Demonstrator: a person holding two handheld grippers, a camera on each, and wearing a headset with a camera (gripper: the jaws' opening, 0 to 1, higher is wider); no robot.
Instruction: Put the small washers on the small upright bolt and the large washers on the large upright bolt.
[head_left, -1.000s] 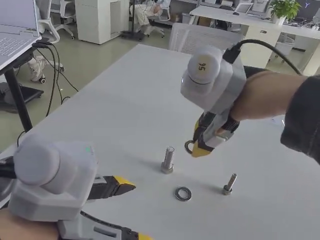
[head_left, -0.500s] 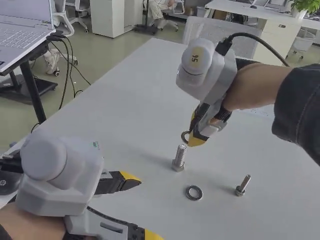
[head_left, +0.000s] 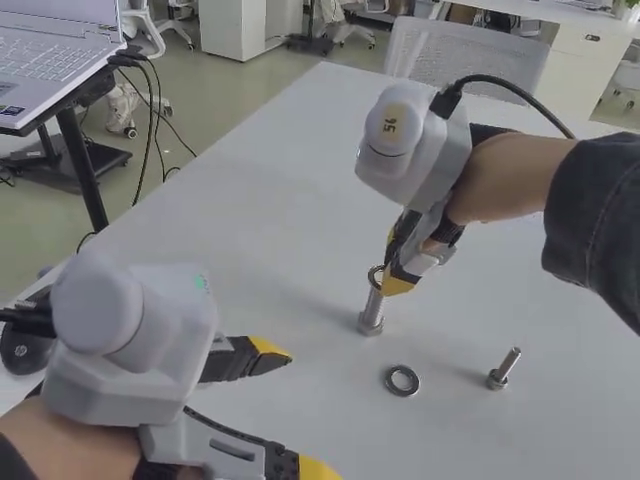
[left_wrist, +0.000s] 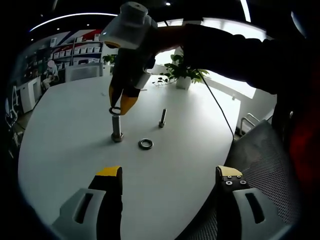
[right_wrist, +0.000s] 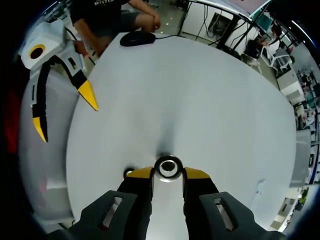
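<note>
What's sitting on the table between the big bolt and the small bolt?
One loose washer lies flat on the table, roughly between the large bolt and small bolt, slightly nearer the person, in the head view.

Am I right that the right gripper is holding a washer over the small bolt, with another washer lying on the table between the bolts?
Not quite: the head view shows the right gripper holding its washer over the large bolt, not the small bolt. The other washer does lie on the table between the bolts.

Office, laptop (head_left: 45, 45), mesh chair (head_left: 468, 55), potted plant (left_wrist: 181, 75)
</note>
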